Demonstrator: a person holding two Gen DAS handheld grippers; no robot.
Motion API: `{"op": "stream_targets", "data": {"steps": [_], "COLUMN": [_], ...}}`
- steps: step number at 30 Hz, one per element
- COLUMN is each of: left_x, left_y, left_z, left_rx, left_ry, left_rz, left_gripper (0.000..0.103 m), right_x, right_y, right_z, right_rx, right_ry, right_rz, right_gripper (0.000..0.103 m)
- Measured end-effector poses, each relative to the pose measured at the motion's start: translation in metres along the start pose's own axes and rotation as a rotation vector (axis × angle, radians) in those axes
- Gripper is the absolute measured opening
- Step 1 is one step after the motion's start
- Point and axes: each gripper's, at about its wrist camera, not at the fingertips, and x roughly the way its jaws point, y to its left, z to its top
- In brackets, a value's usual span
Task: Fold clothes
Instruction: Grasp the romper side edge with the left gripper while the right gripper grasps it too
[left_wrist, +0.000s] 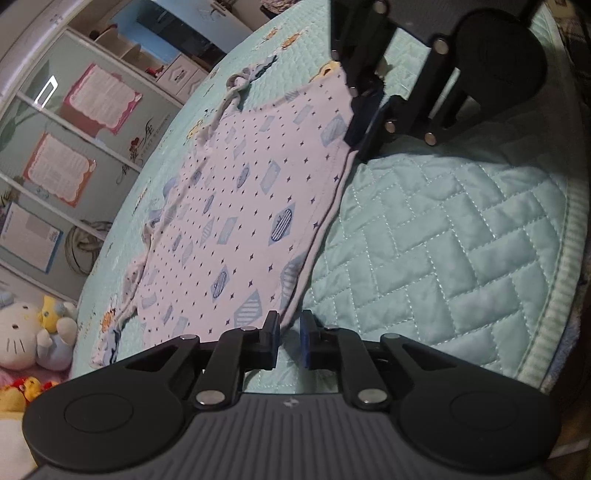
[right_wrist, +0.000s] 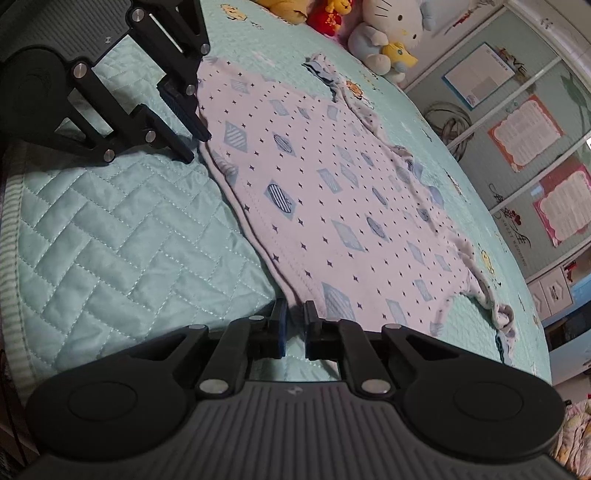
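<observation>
Cloth fills the left wrist view: a white cotton garment printed with blue diamonds and small dark stars (left_wrist: 236, 206) lies spread flat on the pale green quilted bedspread (left_wrist: 443, 240), its hem toward the bed's near edge and its ruffled sleeves toward the far side. No fold shows in it, so as far as this view tells the folding is all left to do. The left gripper (left_wrist: 290, 341) sits low at one hem corner, its fingers (left_wrist: 271, 339) slightly spread with the corner's edge at the gap; no firm pinch shows. The right gripper (left_wrist: 364, 118) reaches down to the other hem corner, fingers nearly together at the cloth; whether they grip it I cannot tell.

From the right wrist view, the same garment (right_wrist: 332, 184) lies flat and open across the bedspread (right_wrist: 110, 229). The right gripper (right_wrist: 294, 328) is low at its hem corner, fingers (right_wrist: 280, 328) a little apart, the edge just at the gap. The left gripper (right_wrist: 192, 125) angles down beside the far corner, fingers parted. Plush toys (right_wrist: 388, 33) sit beyond.
</observation>
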Motion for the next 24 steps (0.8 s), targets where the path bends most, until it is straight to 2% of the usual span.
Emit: {"op": "stream_targets", "data": {"steps": [11,13,14,18,19,24], "left_x": [0.005,0.005,0.005,0.006,0.006,-0.004], "left_y": [0.0,0.0,0.0,0.0,-0.001,0.014], "left_z": [0.003,0.003,0.004,0.003,0.003,-0.001], "left_rx": [0.011,0.013,0.015,0.027,0.035,-0.067], "left_ry": [-0.005,-0.009,-0.011,-0.023,-0.028,-0.052], "left_rz": [0.017,0.02,0.021,0.014,0.017,-0.056], "left_gripper": [0.014,0.014,0.014,0.008,0.004,0.0], "right_x": [-0.001,-0.001,-0.001,-0.002,-0.002,-0.009], "right_y": [0.008,0.01,0.011,0.013,0.013,0.009], "right_z": [-0.002,-0.003,-0.004,-0.005,-0.006,-0.006], "right_rx": [-0.033,-0.029,-0.027,-0.017,-0.012,0.018], "right_ry": [-0.015,-0.021,-0.024,-0.035,-0.038,-0.038], "right_rz": [-0.046,-0.055,-0.059,-0.076,-0.077,-0.065], "right_gripper": [0.009,0.006,0.0,0.0,0.0,0.0]}}
